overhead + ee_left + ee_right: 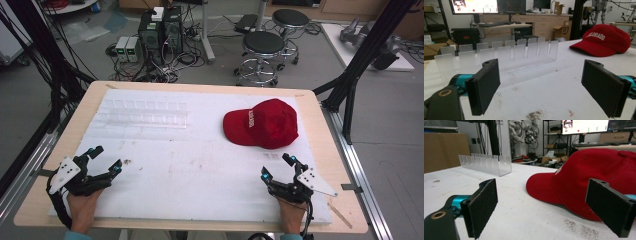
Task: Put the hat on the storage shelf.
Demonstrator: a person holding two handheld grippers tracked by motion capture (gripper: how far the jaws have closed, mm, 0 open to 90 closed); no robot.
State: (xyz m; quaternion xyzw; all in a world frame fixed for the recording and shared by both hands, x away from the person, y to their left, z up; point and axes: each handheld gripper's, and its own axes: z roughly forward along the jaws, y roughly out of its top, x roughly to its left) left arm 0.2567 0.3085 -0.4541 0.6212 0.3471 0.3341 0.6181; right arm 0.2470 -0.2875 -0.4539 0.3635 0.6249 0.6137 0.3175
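A red baseball cap (pixel 262 123) with white lettering lies on the white mat at the right, brim pointing left; it also appears as the cap (pixel 604 40) and the cap (pixel 589 177). A clear slotted acrylic rack (pixel 144 113) stands at the back left, seen too as the rack (pixel 499 56) and the rack (pixel 486 163). My left gripper (pixel 106 158) rests open near the front left edge, nothing between its jaws. My right gripper (pixel 277 166) is open near the front right, just short of the cap, its jaws empty.
The white mat (pixel 200 160) covers a wooden table (pixel 45 200). Black frame posts (pixel 350 85) stand at the table's right and left sides. Stools (pixel 262 55) and computer boxes (pixel 160 32) sit on the floor beyond the far edge.
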